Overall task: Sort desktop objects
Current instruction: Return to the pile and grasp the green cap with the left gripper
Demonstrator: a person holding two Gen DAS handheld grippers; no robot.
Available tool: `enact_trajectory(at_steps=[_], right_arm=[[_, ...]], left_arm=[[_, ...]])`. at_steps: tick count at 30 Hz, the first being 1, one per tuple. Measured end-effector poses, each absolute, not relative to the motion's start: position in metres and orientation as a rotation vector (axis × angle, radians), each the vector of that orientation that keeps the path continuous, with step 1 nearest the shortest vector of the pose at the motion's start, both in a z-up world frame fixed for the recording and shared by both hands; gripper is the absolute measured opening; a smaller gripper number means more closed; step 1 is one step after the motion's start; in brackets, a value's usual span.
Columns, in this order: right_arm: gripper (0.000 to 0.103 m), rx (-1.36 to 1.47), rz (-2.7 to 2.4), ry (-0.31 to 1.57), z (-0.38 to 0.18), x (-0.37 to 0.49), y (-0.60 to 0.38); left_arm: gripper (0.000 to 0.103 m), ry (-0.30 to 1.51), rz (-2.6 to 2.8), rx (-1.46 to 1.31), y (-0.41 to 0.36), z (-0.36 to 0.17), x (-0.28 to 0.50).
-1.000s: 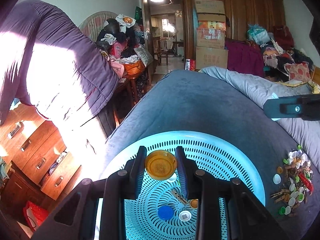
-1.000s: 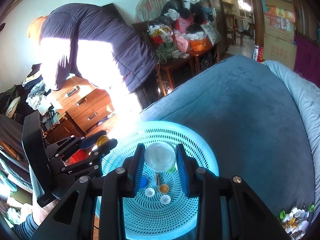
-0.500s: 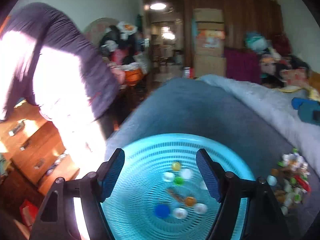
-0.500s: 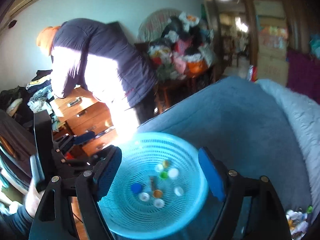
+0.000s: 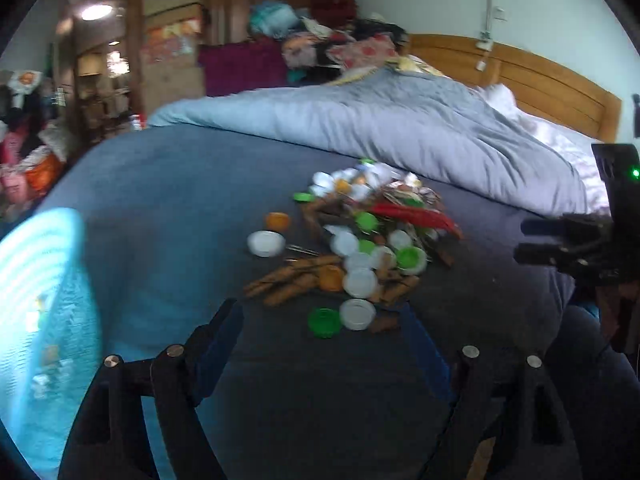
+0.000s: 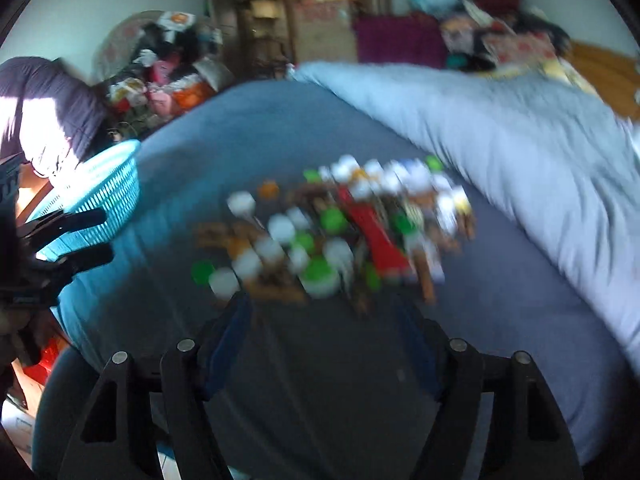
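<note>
A pile of bottle caps, wooden clothespins and a red object [image 5: 352,248] lies on the dark blue bedspread [image 5: 160,200]. It also shows, blurred, in the right wrist view [image 6: 332,232]. My left gripper [image 5: 320,320] is open and empty, just short of the pile's near edge, by a green cap [image 5: 324,322] and a white cap [image 5: 357,314]. My right gripper [image 6: 324,312] is open and empty, also at the pile's near edge. The turquoise perforated basket [image 5: 44,312] sits at the far left and shows in the right wrist view [image 6: 100,192] too.
A grey-blue quilt [image 5: 400,132] is bunched behind the pile, with a wooden headboard [image 5: 540,80] beyond. Each gripper shows in the other's view: the right one [image 5: 580,248] and the left one [image 6: 48,248]. Clutter and boxes fill the room behind.
Both grippers let go of their caps over the basket and opened. Both have since swung right, from the basket to the pile.
</note>
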State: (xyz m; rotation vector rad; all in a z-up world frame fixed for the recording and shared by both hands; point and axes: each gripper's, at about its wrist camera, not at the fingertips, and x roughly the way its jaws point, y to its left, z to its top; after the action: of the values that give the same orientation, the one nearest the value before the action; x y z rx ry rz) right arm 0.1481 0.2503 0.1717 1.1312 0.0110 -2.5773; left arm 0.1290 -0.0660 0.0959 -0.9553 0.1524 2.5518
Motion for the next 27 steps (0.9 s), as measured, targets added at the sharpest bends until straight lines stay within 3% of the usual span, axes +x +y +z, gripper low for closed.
enact_trajectory(at_steps=[7, 11, 23, 24, 26, 27], right_arm=[[0.072, 1.186, -2.531, -0.061, 0.138, 0.162, 0.279], [0.072, 1.189, -2.522, -0.097, 0.130, 0.153, 0.288], [0.067, 1.191, -2.486, -0.117, 0.114, 0.141, 0.283], [0.066, 1.188, -2.481, -0.111, 0.114, 0.139, 0.280], [0.061, 1.182, -2.468, -0.093, 0.113, 0.136, 0.273], [0.054, 1.177, -2.457, -0.086, 0.114, 0.135, 0.269]], left_arm=[[0.077, 0.279, 2.514, -1.165, -0.069, 0.048, 0.076], [0.068, 0.340, 2.454, -1.240, -0.063, 0.024, 0.061], [0.067, 0.334, 2.433, -1.207, -0.051, 0.020, 0.048], [0.063, 0.335, 2.428, -1.209, -0.052, 0.021, 0.049], [0.037, 0.328, 2.430, -1.224, -0.052, 0.019, 0.045], [0.030, 0.314, 2.437, -1.228, -0.054, 0.018, 0.044]])
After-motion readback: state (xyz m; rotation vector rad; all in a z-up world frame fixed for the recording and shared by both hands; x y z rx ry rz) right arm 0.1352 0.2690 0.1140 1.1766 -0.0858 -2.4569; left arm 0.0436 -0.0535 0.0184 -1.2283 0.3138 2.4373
